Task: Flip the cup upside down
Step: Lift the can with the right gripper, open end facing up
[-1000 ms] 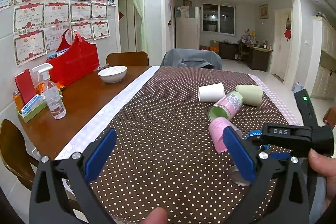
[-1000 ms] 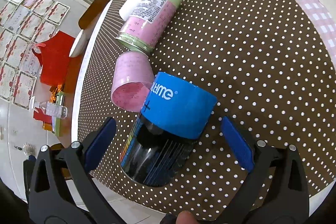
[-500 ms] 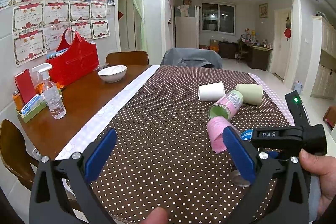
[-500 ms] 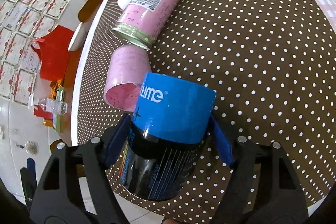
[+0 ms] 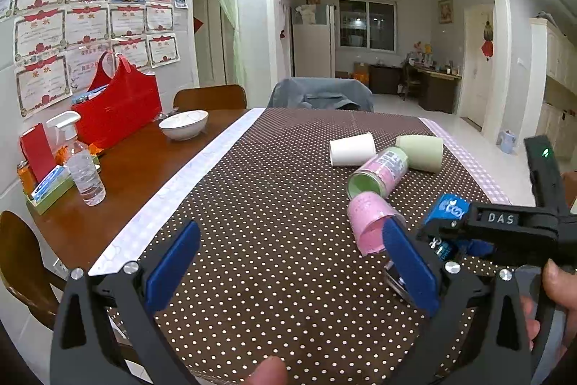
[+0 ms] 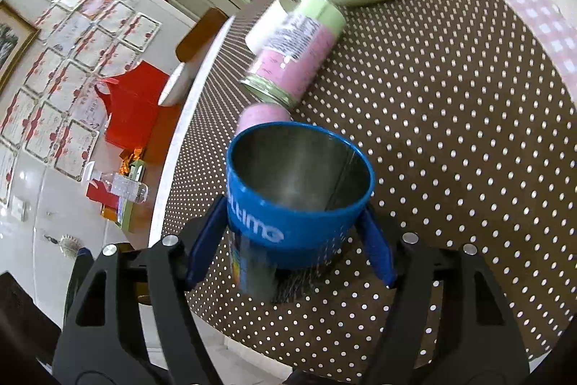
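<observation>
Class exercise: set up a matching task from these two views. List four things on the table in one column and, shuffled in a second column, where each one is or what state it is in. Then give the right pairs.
Things
1. blue cup
2. pink cup
3. white bowl
4. spray bottle

Places or states
A. upright near the wall, on the bare wood
B. lying on its side on the dotted tablecloth
C. held in the right hand-held gripper, open mouth towards the camera
D. on the bare wood beside the red bag

Pairs: 1-C, 2-B, 3-D, 4-A
</observation>
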{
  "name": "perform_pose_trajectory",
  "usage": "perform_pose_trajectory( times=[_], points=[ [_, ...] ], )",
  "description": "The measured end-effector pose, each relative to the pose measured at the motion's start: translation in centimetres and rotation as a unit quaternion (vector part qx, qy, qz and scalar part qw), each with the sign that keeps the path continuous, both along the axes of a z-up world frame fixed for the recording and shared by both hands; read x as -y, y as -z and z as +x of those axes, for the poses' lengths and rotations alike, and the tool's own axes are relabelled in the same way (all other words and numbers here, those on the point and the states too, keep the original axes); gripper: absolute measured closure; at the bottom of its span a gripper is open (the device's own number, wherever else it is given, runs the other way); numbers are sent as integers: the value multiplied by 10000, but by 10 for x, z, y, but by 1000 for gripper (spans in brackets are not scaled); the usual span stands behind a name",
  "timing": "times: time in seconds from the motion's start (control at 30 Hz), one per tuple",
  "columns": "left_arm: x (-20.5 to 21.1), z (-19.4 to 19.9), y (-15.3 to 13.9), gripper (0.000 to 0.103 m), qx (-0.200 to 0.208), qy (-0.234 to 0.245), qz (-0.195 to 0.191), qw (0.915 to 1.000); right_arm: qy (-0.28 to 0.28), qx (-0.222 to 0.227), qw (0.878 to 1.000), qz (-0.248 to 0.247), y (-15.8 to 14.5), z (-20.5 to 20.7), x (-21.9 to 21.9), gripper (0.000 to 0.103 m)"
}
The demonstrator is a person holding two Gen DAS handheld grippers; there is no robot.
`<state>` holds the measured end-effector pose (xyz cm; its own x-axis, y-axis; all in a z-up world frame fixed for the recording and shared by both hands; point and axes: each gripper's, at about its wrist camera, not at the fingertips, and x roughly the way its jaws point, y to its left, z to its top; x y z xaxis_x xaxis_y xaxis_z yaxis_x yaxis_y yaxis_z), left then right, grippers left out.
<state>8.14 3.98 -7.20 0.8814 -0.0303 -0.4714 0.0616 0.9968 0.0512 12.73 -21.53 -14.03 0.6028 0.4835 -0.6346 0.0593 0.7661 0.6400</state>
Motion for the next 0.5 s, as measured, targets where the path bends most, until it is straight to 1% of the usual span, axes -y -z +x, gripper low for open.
perform_pose_trajectory(
  times=[0.1, 0.2, 0.23, 0.37, 0.5],
  points=[
    [3, 0, 0, 4, 6, -22, 52, 10000, 74, 408, 9985, -362, -17, -7, 1, 35],
    [2, -1, 0, 4, 22, -72, 53, 10000, 178, 729, 9943, -757, -32, -10, 1, 35],
    [2, 0, 0, 4, 20, -83, 47, 10000, 241, 903, 9904, -1020, -40, -12, 1, 35],
    [-1, 2, 0, 4, 10, -141, 22, 9999, 374, 1240, 9776, -1657, -56, -10, -1, 35],
    [-4, 4, 0, 4, 0, -158, -34, 9999, 483, 1466, 9580, -2419, -61, 2, -6, 35]
  ],
)
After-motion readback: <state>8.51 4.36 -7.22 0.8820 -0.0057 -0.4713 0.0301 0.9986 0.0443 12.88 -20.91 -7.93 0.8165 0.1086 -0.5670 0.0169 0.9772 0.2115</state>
